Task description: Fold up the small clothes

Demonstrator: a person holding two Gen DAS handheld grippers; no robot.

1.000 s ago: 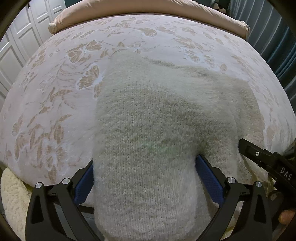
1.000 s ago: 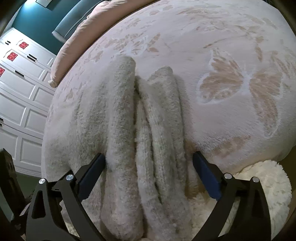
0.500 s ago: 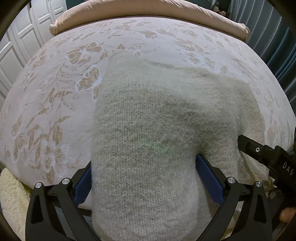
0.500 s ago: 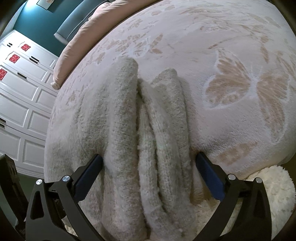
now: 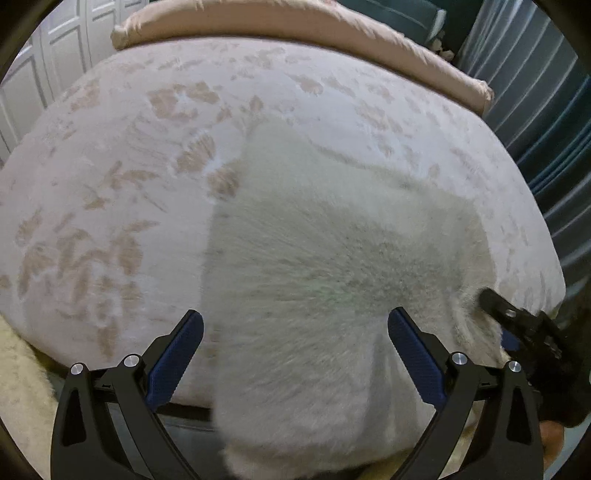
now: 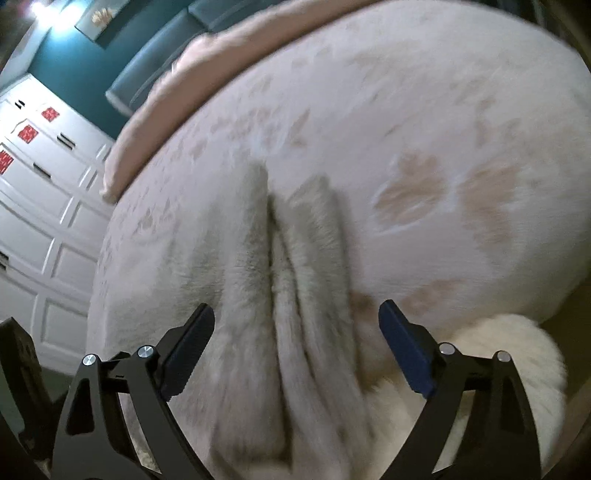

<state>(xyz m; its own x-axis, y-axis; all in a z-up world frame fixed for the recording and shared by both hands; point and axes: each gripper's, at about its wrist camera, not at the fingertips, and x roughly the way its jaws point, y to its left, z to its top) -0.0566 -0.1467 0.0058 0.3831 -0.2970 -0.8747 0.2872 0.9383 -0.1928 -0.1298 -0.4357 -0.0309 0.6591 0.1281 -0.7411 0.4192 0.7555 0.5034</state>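
A cream knitted sweater [image 5: 332, 266] is laid on a bed covered by a pale bedspread [image 5: 110, 206] patterned with tan flowers and butterflies; its near end hangs over the bed's edge toward the cameras. In the right wrist view the same sweater [image 6: 295, 280] is seen from its side, gathered into several lengthwise folded layers.

The left gripper [image 5: 295, 350] is held spread wide, its blue-padded fingers [image 5: 177, 354] set on either side of the sweater's near end. The left pad stands clear of the knit; the right pad lies at the fabric's edge, and it cannot be told whether it presses there. No pinch on the cloth is seen.

The right gripper [image 6: 297, 350] is also spread wide, with its jaws closing at this moment. The folded layers lie between the fingers, and a gap is seen at each pad, so the sweater is not gripped. In the left wrist view part of the right gripper [image 5: 517, 325] is seen at the sweater's right edge; any lettering on it is blurred and cannot be read.

A pink bolster pillow [image 5: 295, 26] lies along the far end of the bed. White panelled wardrobe doors [image 6: 40, 229] carry small red square labels [image 6: 28, 133], whose writing is too small to read. A fluffy cream rug [image 6: 517, 362] lies below the bed's edge.
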